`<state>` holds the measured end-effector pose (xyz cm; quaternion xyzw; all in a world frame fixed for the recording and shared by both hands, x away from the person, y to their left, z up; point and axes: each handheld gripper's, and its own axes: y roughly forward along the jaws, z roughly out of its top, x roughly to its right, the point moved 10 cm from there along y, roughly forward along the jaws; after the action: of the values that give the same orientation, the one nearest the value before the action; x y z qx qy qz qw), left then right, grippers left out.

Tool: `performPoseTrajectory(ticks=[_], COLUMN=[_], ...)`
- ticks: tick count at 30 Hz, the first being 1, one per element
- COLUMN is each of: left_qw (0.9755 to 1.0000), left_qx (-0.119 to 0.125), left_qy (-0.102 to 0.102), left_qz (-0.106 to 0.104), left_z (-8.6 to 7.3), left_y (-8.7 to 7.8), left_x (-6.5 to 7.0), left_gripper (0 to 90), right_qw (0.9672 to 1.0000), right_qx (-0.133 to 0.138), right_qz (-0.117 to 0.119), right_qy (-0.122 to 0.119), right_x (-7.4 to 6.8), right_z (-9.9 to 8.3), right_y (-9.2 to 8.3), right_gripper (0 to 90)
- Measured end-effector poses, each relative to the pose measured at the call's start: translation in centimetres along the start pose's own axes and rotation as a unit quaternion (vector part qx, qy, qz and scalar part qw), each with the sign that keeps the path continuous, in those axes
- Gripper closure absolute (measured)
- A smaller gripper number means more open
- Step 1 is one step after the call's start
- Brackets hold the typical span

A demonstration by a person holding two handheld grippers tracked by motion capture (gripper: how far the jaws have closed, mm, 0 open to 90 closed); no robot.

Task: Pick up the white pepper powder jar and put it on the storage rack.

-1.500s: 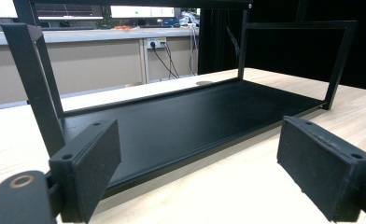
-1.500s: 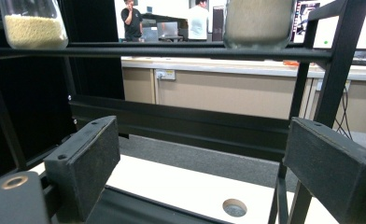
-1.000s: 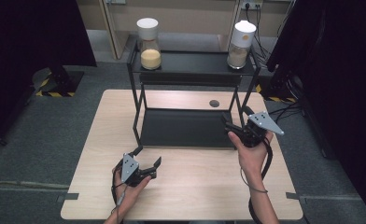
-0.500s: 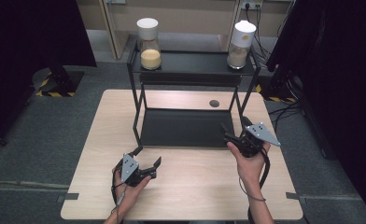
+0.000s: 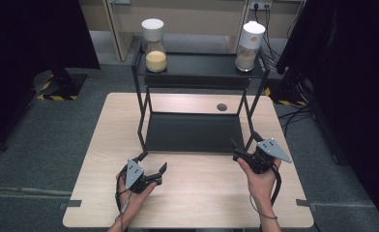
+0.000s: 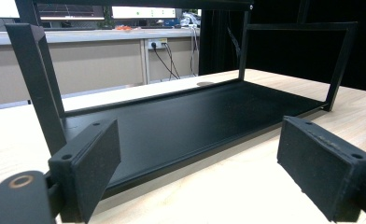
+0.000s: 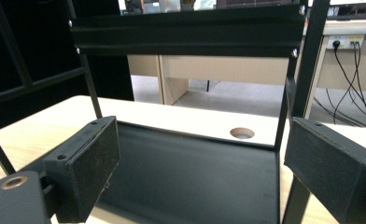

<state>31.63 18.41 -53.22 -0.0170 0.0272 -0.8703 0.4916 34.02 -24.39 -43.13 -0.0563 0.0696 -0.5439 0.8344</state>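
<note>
Black metal made up the two-tier rack [image 5: 197, 130] in the middle of the high view, on a pale wooden table [image 5: 105, 145]. At lower left the left gripper [image 5: 153, 170] lay low on the tabletop, jaws spread with nothing between them, just in front of the rack's front left leg. At lower right the right gripper [image 5: 243, 147], jaws likewise spread and empty, sat beside the front right leg. Two white-lidded jars [image 5: 154, 44] stood on the top shelf, near the frame's upper edge.
</note>
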Motion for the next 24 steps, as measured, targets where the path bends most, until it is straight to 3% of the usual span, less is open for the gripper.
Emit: performPoseTrajectory(ticks=[8,24], left_qw=[1.0,1.0], left_qx=[0.001,0.002], left_qy=[0.0,0.0], left_qz=[0.0,0.0], left_z=[0.0,0.0], left_y=[0.0,-0.1], left_x=[0.0,0.0], left_gripper=[12.8,12.9], right_qw=[0.9998,0.999], right_qx=[-0.02,-0.037], right_qz=[0.0,0.01], right_qy=[0.009,-0.02], right_x=[0.3,-0.4], right_z=[-2.4,-6.4], right_y=[-0.4,-1.2], right_gripper=[10.2,9.1])
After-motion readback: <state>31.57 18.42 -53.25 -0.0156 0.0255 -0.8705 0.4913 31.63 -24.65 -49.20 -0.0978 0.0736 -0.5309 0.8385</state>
